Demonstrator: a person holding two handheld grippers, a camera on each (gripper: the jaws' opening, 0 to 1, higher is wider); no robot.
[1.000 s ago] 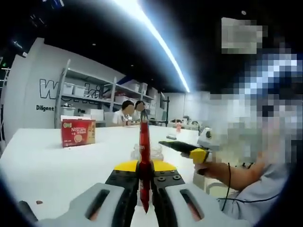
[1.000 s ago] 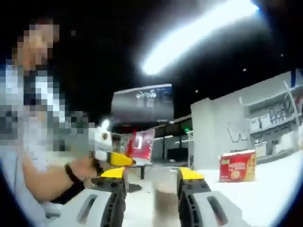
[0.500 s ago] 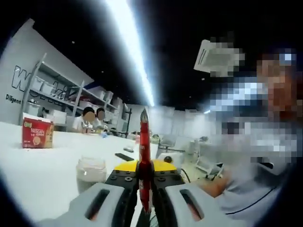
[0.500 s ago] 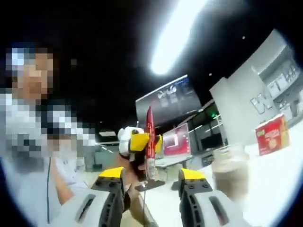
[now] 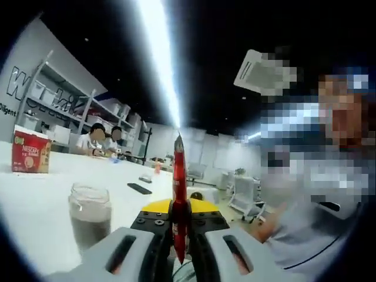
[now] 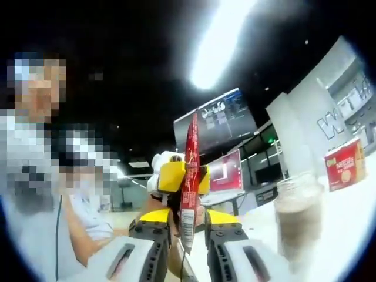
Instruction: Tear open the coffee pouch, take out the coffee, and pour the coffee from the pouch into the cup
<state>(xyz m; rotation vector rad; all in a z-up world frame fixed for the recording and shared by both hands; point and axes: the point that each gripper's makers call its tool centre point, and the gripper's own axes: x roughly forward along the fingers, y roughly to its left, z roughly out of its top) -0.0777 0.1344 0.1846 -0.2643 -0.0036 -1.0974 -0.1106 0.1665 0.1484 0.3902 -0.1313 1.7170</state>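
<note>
A slim red coffee pouch (image 5: 179,194) stands upright, edge-on, and my left gripper (image 5: 180,226) is shut on its lower part. In the right gripper view that pouch (image 6: 190,170) hangs in front of me, pinched by the yellow-tipped left gripper (image 6: 188,177). Its lower end dips between the jaws of my right gripper (image 6: 188,226), which stand narrowly open on either side with small gaps left. A glass cup (image 5: 90,214) with a brownish fill sits on the white table to the left, and the cup (image 6: 298,220) is at lower right in the right gripper view.
A red Nescafe box (image 5: 30,153) stands far back on the white table (image 5: 41,200); the box (image 6: 345,164) is also at the right edge of the right gripper view. A flat dark object (image 5: 140,188) lies farther along. People sit at the back near shelves. The person holding the grippers is close by.
My right gripper has come up to the pouch and its jaws have narrowed around the lower end. The left gripper still holds the pouch; both views shifted slightly.
</note>
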